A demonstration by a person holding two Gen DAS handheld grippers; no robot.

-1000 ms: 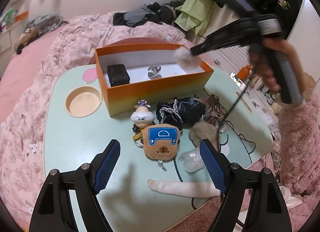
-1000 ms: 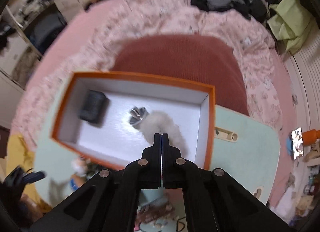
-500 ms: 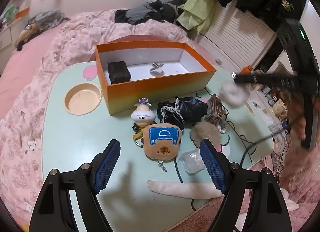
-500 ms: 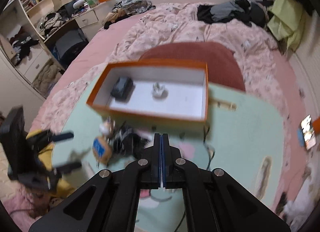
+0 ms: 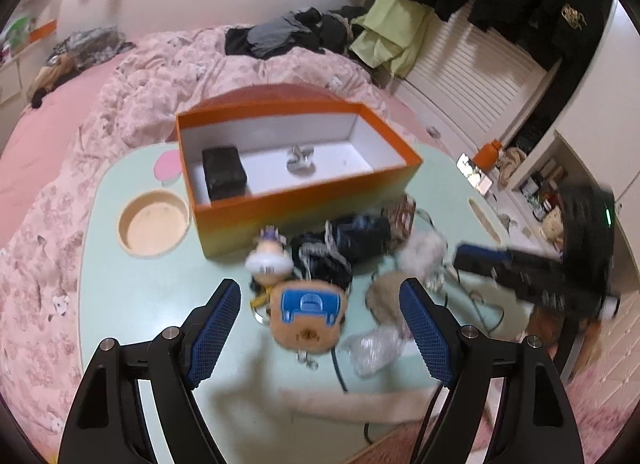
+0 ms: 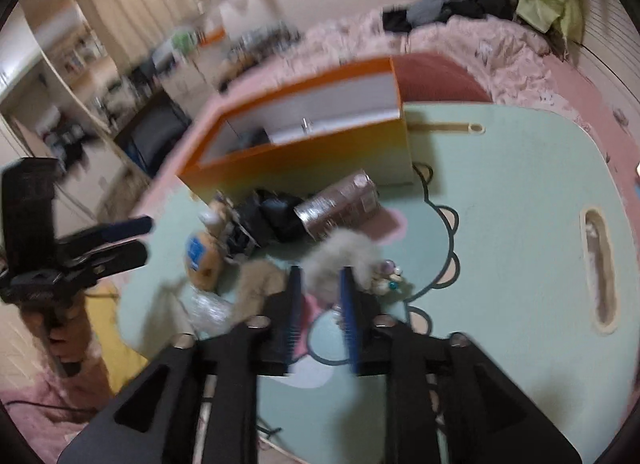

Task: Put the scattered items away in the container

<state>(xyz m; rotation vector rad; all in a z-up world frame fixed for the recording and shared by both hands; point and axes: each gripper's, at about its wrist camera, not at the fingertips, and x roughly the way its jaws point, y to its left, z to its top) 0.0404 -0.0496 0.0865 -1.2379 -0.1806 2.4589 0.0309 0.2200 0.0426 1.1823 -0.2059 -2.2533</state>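
1. The orange box (image 5: 304, 200) stood on the mint desk (image 5: 132, 284), open-topped. Inside it lay a black block (image 5: 223, 173) towards its left end and a small metal piece (image 5: 299, 159) near its middle.
2. The left tongs (image 5: 320, 340) hung wide open and empty in front of the box, above the desk's near edge. They were level, with the fingers pointing towards the box.
3. Between those fingers and the box lay a bear-face pouch (image 5: 306, 316). A small figure (image 5: 268, 256) and a dark frilled bundle (image 5: 340, 252) lay just in front of the box wall.
4. Right of the pouch lay a tan fluffy ball (image 5: 384, 300), crumpled clear plastic (image 5: 374, 348) and a dark cable (image 5: 476, 304).
5. A pale fluffy pom-pom (image 6: 340, 260) with a beaded charm (image 6: 386, 276) lay on the desk in front of the box's right end. The right tongs (image 6: 320, 296), angled down steeply, were partly open with the pom-pom between the fingertips. The frames were blurred; contact could not be confirmed.
6. Judged risk: the soft fur may compress and slip from the pads, or the grip may take only a tuft.
7. Judged risk: the dangling charm may snag the cable nearby, or catch the box rim during transfer.
8. Judged risk: closing while moving may push the pom-pom away across the desk.
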